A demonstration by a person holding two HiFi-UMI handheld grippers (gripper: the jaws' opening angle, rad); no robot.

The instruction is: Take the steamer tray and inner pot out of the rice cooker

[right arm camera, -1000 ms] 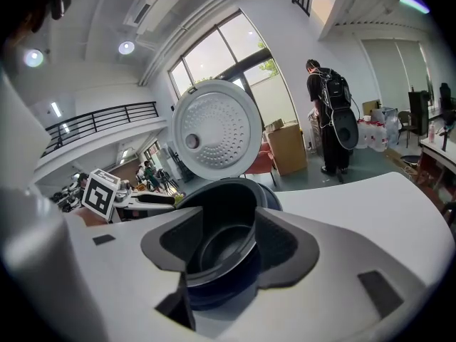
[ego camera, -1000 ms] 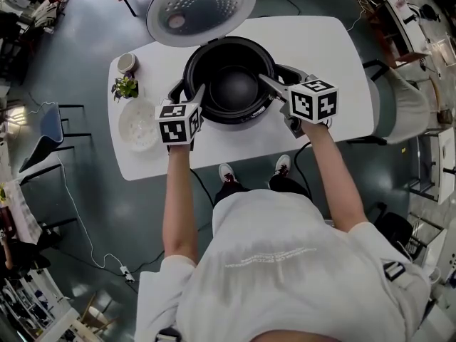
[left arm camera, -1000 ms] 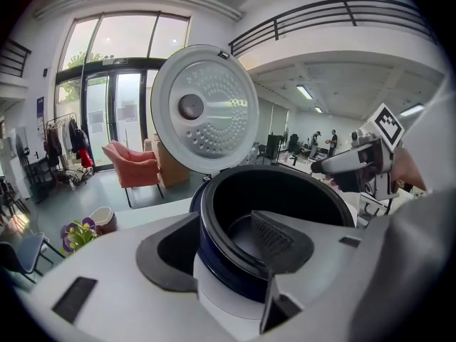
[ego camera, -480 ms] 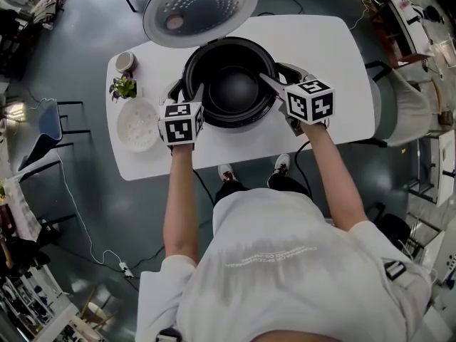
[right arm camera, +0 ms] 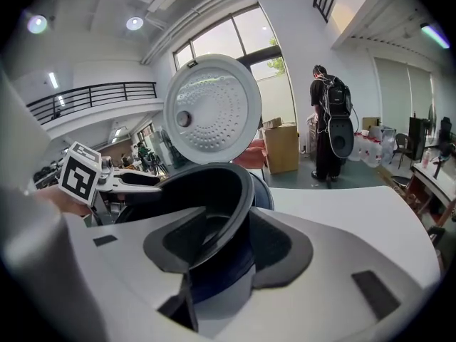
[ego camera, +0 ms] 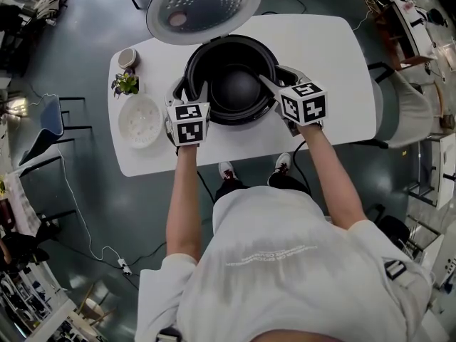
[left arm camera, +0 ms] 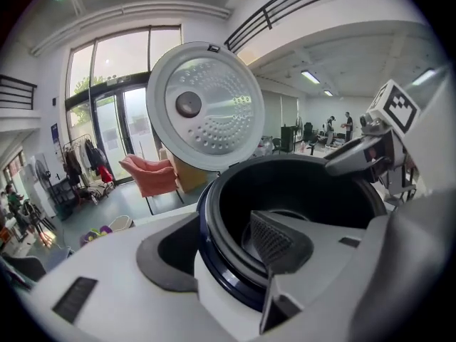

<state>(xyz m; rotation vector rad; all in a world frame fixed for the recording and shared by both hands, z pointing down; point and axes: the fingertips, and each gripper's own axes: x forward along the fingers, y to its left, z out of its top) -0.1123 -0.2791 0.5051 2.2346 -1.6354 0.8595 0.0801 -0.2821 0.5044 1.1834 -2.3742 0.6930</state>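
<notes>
The rice cooker (ego camera: 187,55) stands mid-table with its lid (ego camera: 203,6) swung up. The black inner pot (ego camera: 235,87) sits inside it. The white perforated steamer tray (ego camera: 140,120) lies on the table, left of the cooker. My left gripper (ego camera: 189,90) straddles the pot's left rim (left arm camera: 214,212), one jaw inside the pot and one outside the cooker wall, with gaps showing. My right gripper (ego camera: 274,77) straddles the right rim (right arm camera: 239,191) in the same way. Its jaws are closing with the rim between them, and I see no firm press.
A small potted plant (ego camera: 126,84) and a cup (ego camera: 127,58) stand at the white table's (ego camera: 320,48) left end, behind the tray. A person with a backpack (right arm camera: 331,130) stands beyond the table. Chairs and cables surround it on the floor.
Both grippers have settled a little lower over the pot's rim, and the left one has edged right toward the pot. The right jaws look narrower.
</notes>
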